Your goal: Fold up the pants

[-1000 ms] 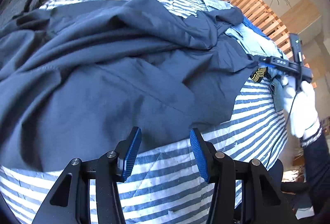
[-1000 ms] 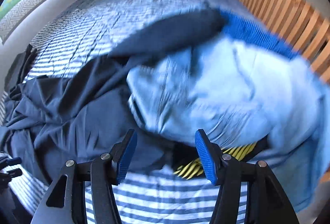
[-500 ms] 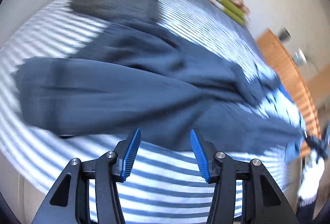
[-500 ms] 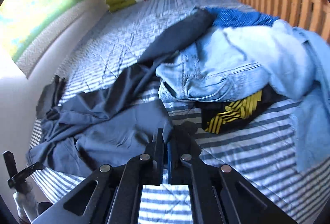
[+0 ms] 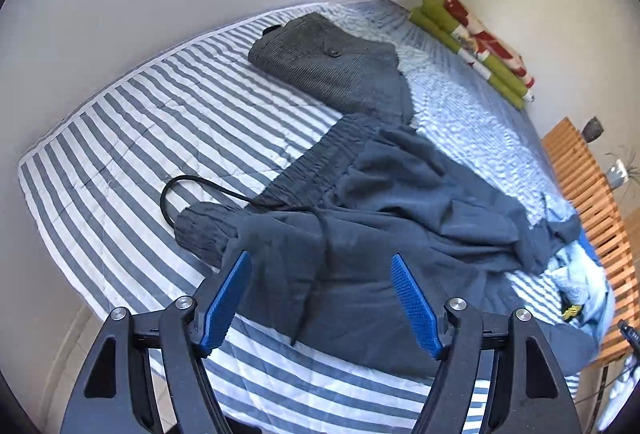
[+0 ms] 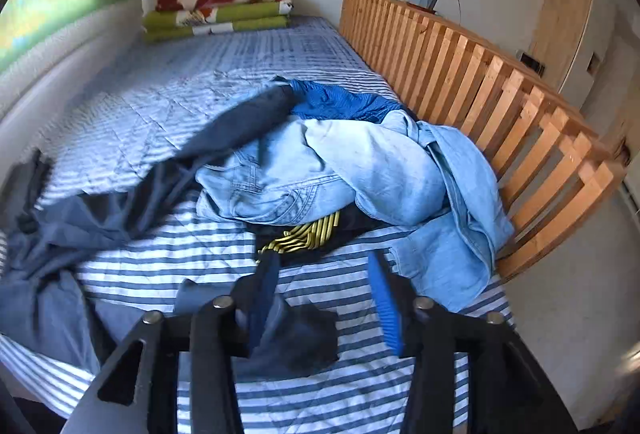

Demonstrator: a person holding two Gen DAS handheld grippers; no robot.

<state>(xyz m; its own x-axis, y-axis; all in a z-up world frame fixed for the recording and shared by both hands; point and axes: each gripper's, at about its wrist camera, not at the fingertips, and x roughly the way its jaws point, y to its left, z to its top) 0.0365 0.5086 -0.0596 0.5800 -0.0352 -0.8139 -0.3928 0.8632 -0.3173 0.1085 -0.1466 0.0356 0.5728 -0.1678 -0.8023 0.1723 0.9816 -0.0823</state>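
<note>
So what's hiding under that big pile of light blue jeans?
Poking out beneath the light blue denim pile is a black garment with yellow stripes, lying on the striped bedspread. A bright blue cloth shows behind. The rest of what is underneath is covered.

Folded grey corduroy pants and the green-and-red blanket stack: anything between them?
Nothing: only bare blue-striped bedcover separates the folded grey corduroy pants from the green-and-red blanket stack, in the left wrist view.
</note>
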